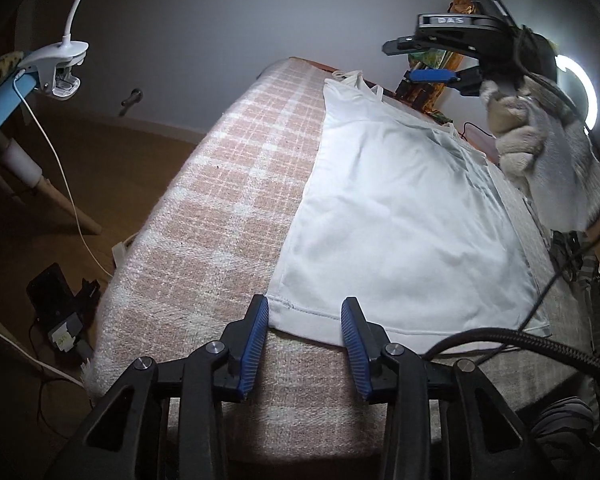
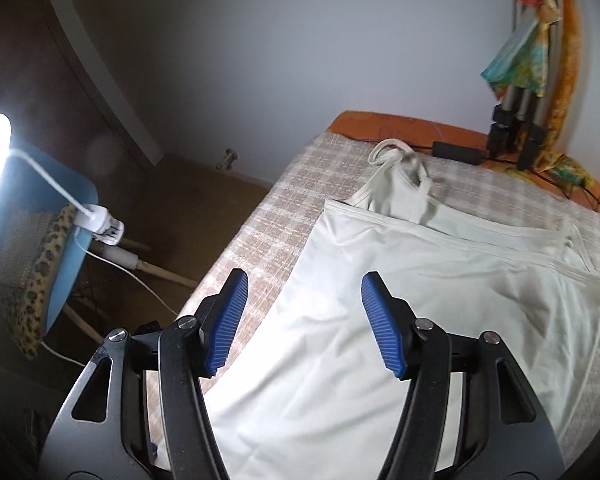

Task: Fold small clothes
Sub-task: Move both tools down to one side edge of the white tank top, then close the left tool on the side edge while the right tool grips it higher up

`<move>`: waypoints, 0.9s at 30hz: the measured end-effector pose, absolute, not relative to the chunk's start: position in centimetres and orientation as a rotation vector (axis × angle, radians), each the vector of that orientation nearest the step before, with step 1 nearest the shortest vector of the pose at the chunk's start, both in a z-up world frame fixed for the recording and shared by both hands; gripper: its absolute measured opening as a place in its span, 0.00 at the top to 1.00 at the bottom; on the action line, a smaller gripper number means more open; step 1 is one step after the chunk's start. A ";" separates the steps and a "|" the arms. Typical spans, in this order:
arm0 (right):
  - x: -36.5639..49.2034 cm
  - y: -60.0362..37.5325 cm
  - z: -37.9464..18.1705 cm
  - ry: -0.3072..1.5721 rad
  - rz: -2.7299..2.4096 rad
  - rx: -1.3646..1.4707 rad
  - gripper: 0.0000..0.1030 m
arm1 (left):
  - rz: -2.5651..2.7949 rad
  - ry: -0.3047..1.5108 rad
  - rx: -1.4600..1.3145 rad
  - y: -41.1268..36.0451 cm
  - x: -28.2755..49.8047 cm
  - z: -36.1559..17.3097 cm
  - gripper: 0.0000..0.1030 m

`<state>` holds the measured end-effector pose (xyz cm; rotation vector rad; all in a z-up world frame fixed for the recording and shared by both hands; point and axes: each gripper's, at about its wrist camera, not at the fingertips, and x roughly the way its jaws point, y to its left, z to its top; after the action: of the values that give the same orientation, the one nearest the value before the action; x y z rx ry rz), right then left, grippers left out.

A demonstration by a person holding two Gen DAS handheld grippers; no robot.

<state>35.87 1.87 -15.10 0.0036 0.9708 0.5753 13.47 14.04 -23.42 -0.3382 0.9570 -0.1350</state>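
Gloved hand [image 1: 540, 148] in left view; straps [image 2: 396, 168] clearer right.

Home bedroom – blanketed bed [image 1: 220, 184], chair [image 2: 60, 240]

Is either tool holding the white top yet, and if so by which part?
Nothing is held. The left tool straddles the white top's near hem corner with its jaws apart; the right tool hovers open over its body.

Dim room; glaring white ring lamp [image 1: 578, 92] blows out locally. Fisheye edges vignette dark; far straps slightly blurred.
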 end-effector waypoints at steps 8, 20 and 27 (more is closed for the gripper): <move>41.5 6.4 -20.0 1.095 0.545 0.005 0.51 | -0.200 0.941 -0.375 14.5 13.7 -23.6 0.70; 45.6 10.8 -24.5 1.195 0.354 -0.213 0.53 | -0.239 0.938 -0.364 14.0 14.3 -23.6 0.89; 46.6 11.8 -24.8 1.177 0.310 -0.272 0.83 | -0.232 0.918 -0.351 13.6 13.8 -23.3 0.92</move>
<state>46.57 11.84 -24.79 -0.2721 1.1771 0.3105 13.81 13.63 -23.33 -0.3511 0.9184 -0.2319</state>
